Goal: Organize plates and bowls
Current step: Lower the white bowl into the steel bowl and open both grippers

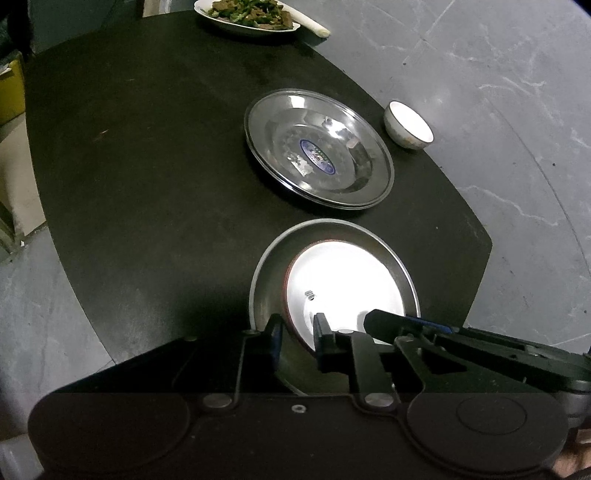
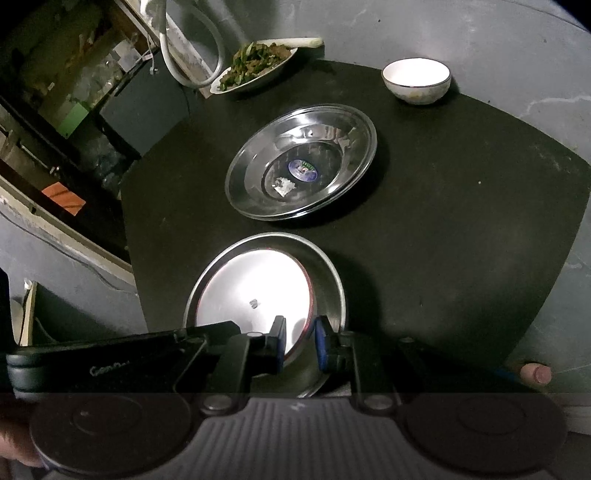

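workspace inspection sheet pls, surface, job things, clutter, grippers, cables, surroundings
surface: dark table, bare in places.
job's things: white plate inside a metal pan; empty steel plate beyond; small white bowl near the edge.
clutter: dish of cooked food at the far end.
grippers: left hand-held gripper and right hand-held gripper each straddle the white plate's rim; contact unclear.
cables: white hose behind the table.
surroundings: grey marbled floor.
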Motion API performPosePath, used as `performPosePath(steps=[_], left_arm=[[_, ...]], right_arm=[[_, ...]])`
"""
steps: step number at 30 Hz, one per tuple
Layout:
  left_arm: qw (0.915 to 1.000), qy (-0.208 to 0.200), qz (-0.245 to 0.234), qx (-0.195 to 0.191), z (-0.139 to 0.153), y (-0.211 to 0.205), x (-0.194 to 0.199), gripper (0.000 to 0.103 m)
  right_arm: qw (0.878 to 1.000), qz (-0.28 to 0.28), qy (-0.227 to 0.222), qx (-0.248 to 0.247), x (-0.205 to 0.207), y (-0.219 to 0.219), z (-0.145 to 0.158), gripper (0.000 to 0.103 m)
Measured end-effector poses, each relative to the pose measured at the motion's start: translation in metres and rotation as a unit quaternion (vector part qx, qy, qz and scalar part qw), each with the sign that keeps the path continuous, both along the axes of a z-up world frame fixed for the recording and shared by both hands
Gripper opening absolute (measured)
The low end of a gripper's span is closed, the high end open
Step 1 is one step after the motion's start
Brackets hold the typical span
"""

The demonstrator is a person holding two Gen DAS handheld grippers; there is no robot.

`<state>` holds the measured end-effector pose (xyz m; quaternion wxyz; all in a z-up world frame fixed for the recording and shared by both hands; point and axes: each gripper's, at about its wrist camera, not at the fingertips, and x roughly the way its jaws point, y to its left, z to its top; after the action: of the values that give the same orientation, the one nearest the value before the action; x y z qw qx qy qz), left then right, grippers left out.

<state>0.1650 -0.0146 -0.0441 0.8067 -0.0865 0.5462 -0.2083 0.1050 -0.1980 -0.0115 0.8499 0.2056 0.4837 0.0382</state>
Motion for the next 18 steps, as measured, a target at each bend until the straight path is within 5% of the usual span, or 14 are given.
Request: performPosePath(steps=[11, 18], left_arm=[[0.9998, -0.013, 0.002, -0.013, 0.006, 0.006, -0.01, 0.035], [0.9978, -0.063, 0.016, -0.009, 0.029, 0.018, -0.024, 0.061]], right_arm=[[1.0, -0.004, -0.007, 0.004, -0.005, -0.001, 0.005, 0.024], [0.999, -0.019, -0.039, 0.007, -0.019, -0.006, 0.02, 0.043]])
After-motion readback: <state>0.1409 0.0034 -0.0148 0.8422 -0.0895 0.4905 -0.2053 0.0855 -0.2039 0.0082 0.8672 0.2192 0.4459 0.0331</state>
